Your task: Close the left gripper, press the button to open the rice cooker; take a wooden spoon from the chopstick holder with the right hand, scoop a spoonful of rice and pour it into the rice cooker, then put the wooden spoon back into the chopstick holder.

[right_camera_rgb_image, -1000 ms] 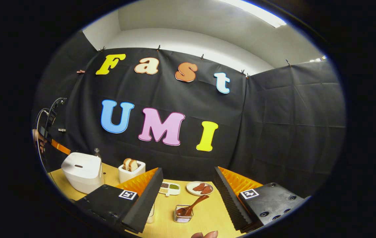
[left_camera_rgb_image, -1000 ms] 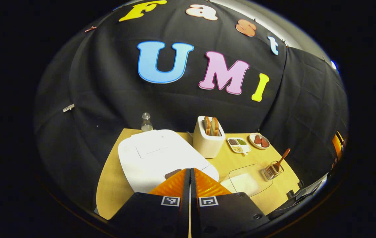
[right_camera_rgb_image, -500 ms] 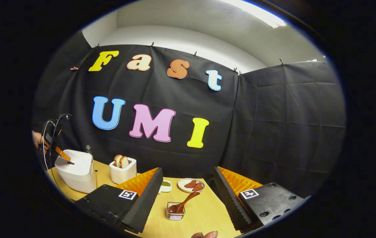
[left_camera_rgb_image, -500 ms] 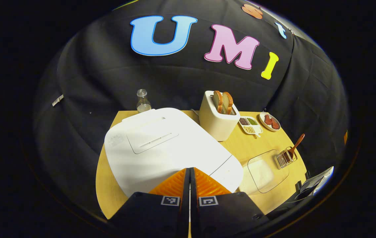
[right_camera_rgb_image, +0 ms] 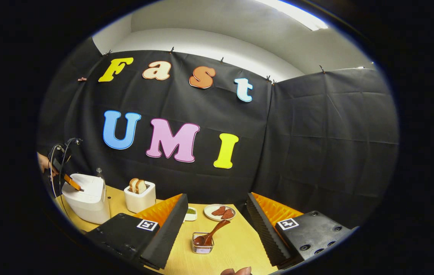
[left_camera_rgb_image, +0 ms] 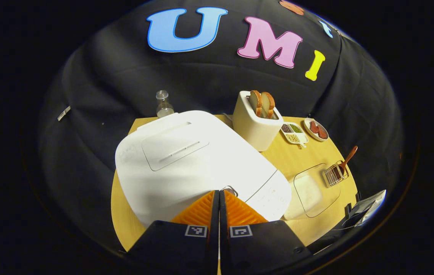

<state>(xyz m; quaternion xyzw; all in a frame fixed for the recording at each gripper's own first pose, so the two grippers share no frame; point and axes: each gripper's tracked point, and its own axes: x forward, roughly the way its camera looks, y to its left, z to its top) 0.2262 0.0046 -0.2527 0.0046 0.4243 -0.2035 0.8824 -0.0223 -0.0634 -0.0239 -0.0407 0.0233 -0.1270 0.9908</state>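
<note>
Left hand-held gripper [left_camera_rgb_image: 218, 193] pressing with fingers closed together, gripping nothing, tips touching the front edge of the white rice cooker [left_camera_rgb_image: 186, 160], lid down. Right hand-held gripper [right_camera_rgb_image: 217, 214] hovering wide apart and empty above the desk [right_camera_rgb_image: 236, 244], framing the chopstick holder [right_camera_rgb_image: 202, 244] with the wooden spoon [right_camera_rgb_image: 211, 235] leaning inside

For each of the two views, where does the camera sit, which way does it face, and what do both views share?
Left gripper view: rides the left gripper, shut, tips on the white rice cooker, looking down.
Right gripper view: rides the right gripper, open, facing the wooden spoon in the wire chopstick holder; a fingertip shows below.
Shared: cooker, white toaster, spoon, holder, wooden table.
</note>
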